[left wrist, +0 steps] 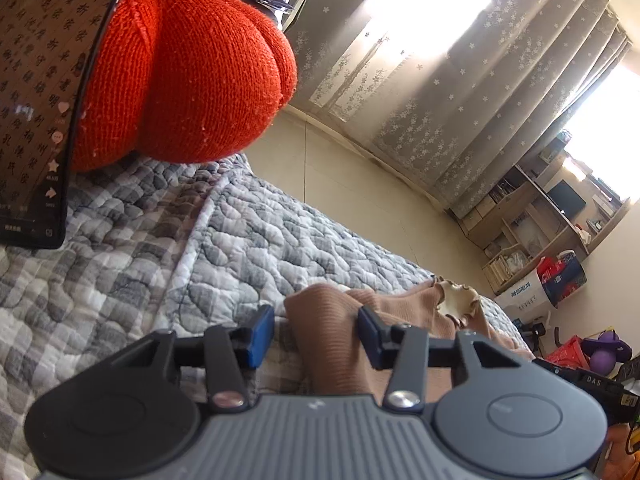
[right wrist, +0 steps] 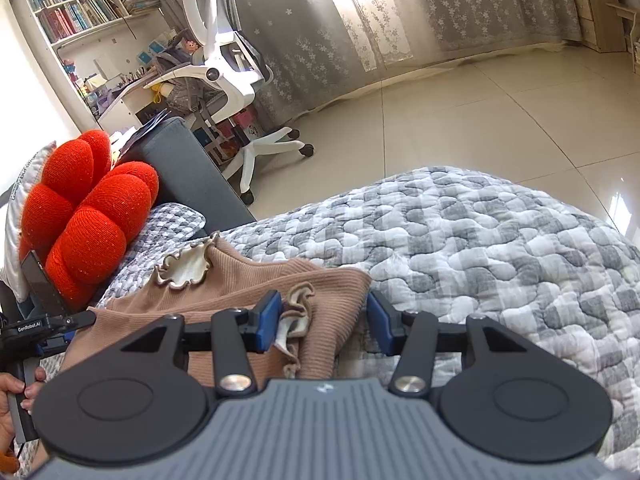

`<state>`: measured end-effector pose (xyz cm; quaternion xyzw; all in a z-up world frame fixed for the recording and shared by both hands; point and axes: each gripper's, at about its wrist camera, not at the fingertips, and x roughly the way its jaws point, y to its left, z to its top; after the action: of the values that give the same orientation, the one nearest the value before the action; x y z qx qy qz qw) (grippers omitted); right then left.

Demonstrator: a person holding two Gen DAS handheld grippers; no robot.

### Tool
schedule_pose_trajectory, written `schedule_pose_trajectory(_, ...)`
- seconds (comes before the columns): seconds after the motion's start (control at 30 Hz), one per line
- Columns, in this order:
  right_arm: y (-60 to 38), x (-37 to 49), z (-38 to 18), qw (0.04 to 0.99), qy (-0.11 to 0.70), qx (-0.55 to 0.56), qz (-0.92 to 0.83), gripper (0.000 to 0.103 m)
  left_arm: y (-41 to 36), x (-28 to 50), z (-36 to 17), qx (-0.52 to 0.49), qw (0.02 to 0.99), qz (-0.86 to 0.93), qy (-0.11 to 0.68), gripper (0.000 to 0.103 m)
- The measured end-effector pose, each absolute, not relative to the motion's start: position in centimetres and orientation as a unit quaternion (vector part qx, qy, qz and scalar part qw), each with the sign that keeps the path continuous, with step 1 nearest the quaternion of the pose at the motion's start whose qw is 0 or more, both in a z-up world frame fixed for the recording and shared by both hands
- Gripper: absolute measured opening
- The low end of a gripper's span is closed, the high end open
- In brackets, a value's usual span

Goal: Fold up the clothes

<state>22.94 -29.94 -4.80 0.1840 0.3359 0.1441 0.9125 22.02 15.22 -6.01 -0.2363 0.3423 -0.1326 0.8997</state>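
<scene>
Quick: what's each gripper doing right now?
Left gripper: open, brown ribbed top between its pads.
Right gripper: open over the top's frilled cuff.

The top (right wrist: 248, 280) is ribbed tan knit cloth with frilled edges; the quilt (right wrist: 500, 248) soft, puckered cotton; the cushion (right wrist: 92, 224) coarse red knit; the floor (right wrist: 480, 120) glossy tile.

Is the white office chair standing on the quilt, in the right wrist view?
No, the white office chair stands on the tiled floor, beyond the quilt.
</scene>
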Motion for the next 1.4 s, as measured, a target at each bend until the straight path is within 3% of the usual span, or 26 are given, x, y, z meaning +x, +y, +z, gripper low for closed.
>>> schedule_pose_trajectory(0.07,-29.6,23.1,-4.8,0.916,0.332,0.174,0.145,0.051,14.9,22.0,-6.0,-0.227,0.904,-0.131,0.339,0.032)
schedule_pose_trajectory(0.13,-29.3,23.0,-4.7,0.920,0.327,0.159,0.146,0.027,14.8,21.9,-6.0,-0.226,0.905,-0.136,0.333,0.022)
schedule_pose_trajectory(0.23,-29.2,22.8,-4.4,0.924,0.318,0.150,0.147,0.018,14.4,21.4,-5.8,-0.213,0.914,-0.138,0.317,0.017)
schedule_pose_trajectory(0.87,-27.2,17.2,1.0,0.960,0.217,0.057,0.169,0.013,13.3,14.5,-0.8,-0.129,0.958,-0.184,0.175,0.012)
schedule_pose_trajectory(1.4,-27.0,8.5,2.0,0.966,0.165,-0.012,0.201,0.013,12.4,4.2,0.8,-0.007,0.972,-0.209,0.110,0.012)
